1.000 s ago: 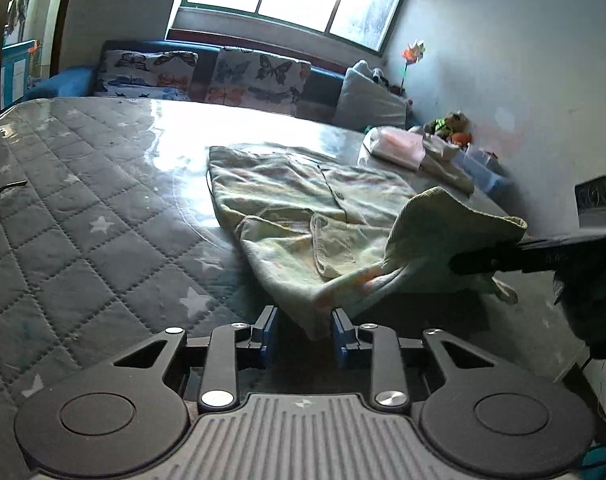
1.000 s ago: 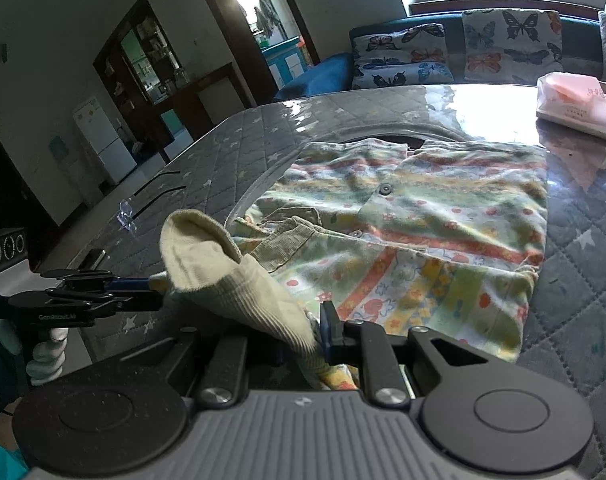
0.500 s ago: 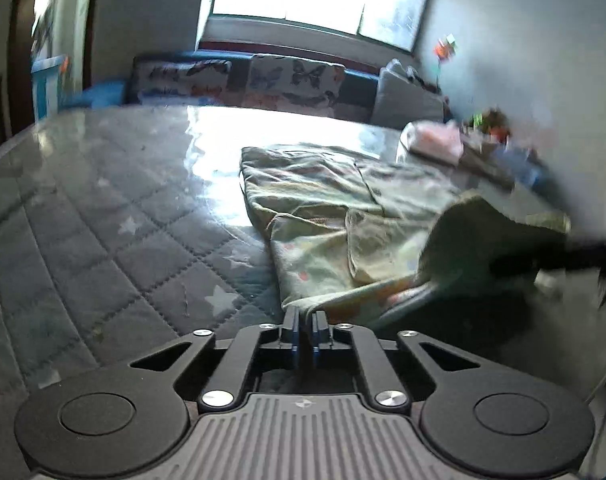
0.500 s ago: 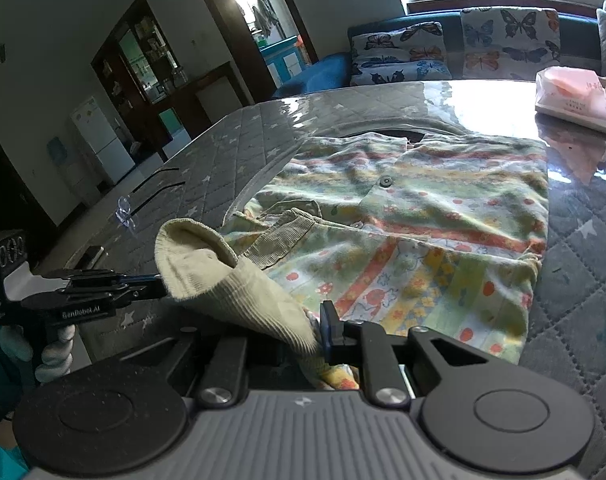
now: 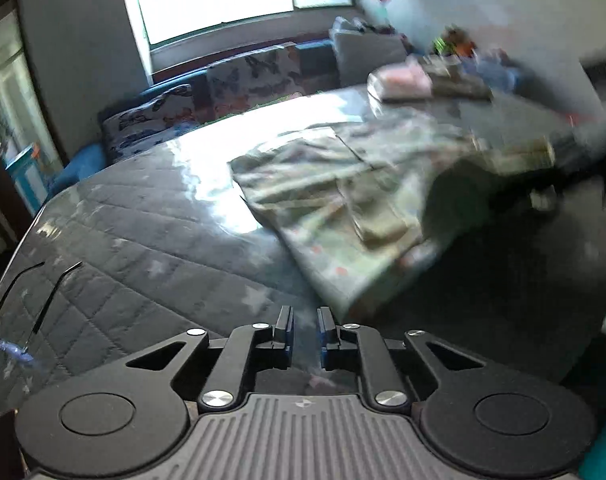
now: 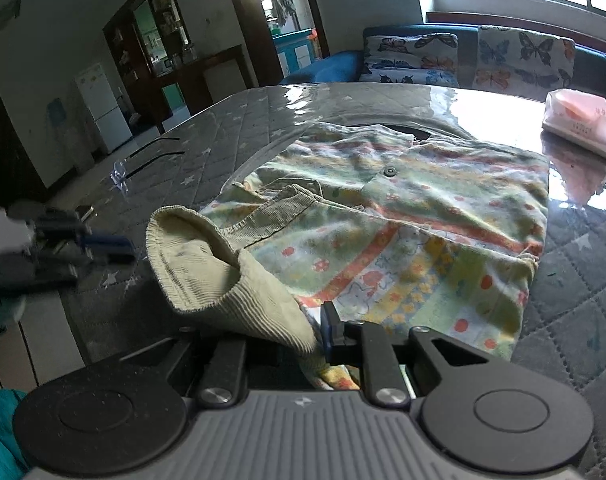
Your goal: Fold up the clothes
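The right wrist view gives the clearest account of why the cloth sits as it does: the right gripper [image 6: 323,334] has its jaws pinched down on the near corner of the printed garment [image 6: 415,232], so that a ribbed, pale-green cuff or hem [image 6: 207,264] stands lifted and curled over toward the left while everything else lies flat on the quilted table cover [image 6: 583,300]. Only the right-hand finger shows clearly; the other is buried under the fabric, which suggests a firm hold meant to carry this corner across as a fold. The garment lies in the middle of the table, its button placket toward the far side, with a pink packet [image 6: 579,120] beyond it at the far right edge. In the left wrist view, which is smeared with motion, the left gripper [image 5: 303,330] hangs over bare table cover just to the near left of the garment's near corner; its jaws stand a narrow gap apart and are opening, and nothing lies between them. My reading is that this hand has no share of the cloth at present and is free to take a fresh hold, perhaps on the garment's left edge, so the two hands can fold together. The right gripper appears there only as a dark blur at the far right, under the raised fabric.
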